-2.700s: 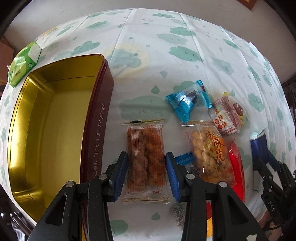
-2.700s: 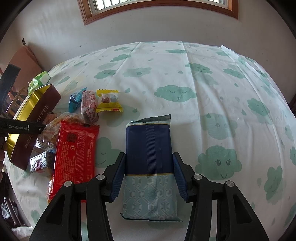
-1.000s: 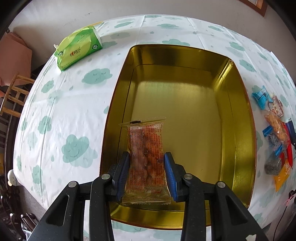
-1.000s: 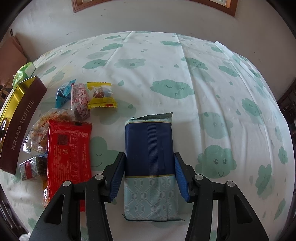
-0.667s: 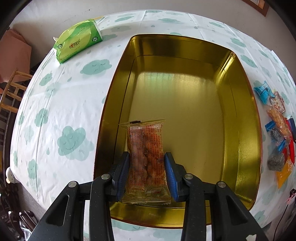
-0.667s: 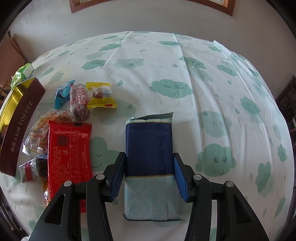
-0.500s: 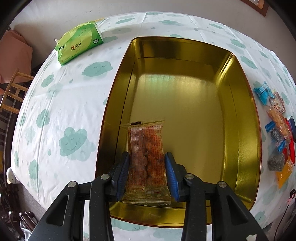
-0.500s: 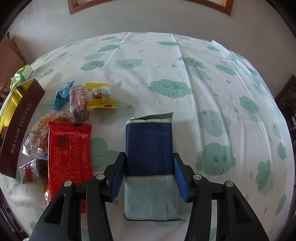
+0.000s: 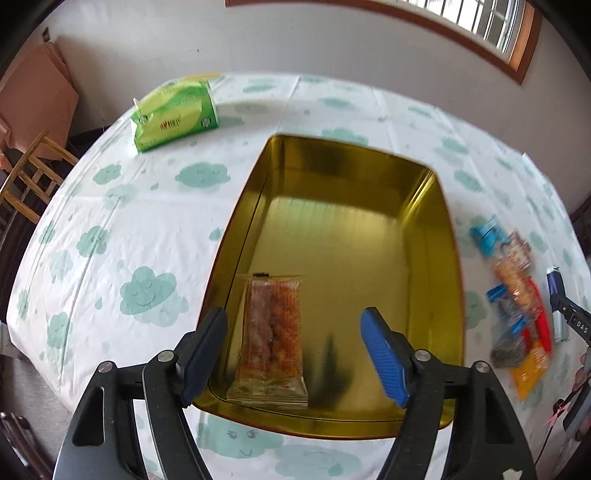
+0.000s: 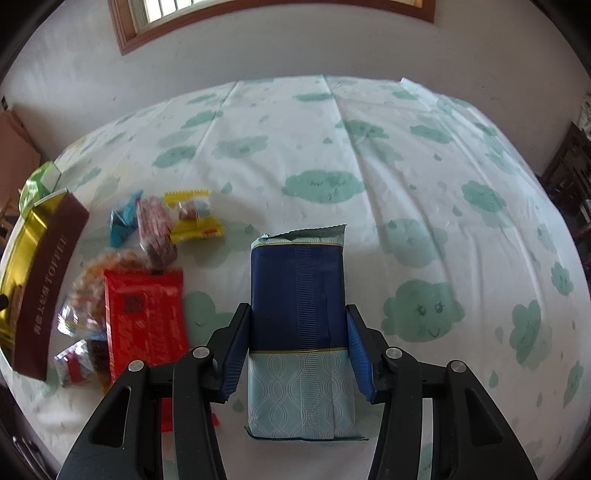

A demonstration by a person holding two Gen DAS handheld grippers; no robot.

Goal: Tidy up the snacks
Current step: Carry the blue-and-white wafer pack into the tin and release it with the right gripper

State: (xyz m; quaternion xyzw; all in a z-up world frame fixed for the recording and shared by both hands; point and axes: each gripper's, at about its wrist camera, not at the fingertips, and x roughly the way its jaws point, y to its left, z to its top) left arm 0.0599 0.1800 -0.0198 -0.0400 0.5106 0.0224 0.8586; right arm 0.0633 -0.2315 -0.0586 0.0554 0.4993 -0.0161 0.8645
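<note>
Snack packet (image 9: 272,334) in tin (image 9: 452,295) near corner, loose snacks (image 9: 517,295) right of tin, tissue pack (image 9: 173,112) behind-left.

Open left gripper (image 9: 295,354) above a gold tin (image 9: 428,258) on a cloud-print tablecloth (image 9: 122,236).
A clear packet of orange snacks (image 9: 273,339) lies flat inside the tin, between the spread jaws, nearer the left jaw, touching neither.

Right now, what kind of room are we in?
Probably a dining room at home: a table with a cloud-print tablecloth, a wooden chair beside it, and a wood-framed window in the wall.
</note>
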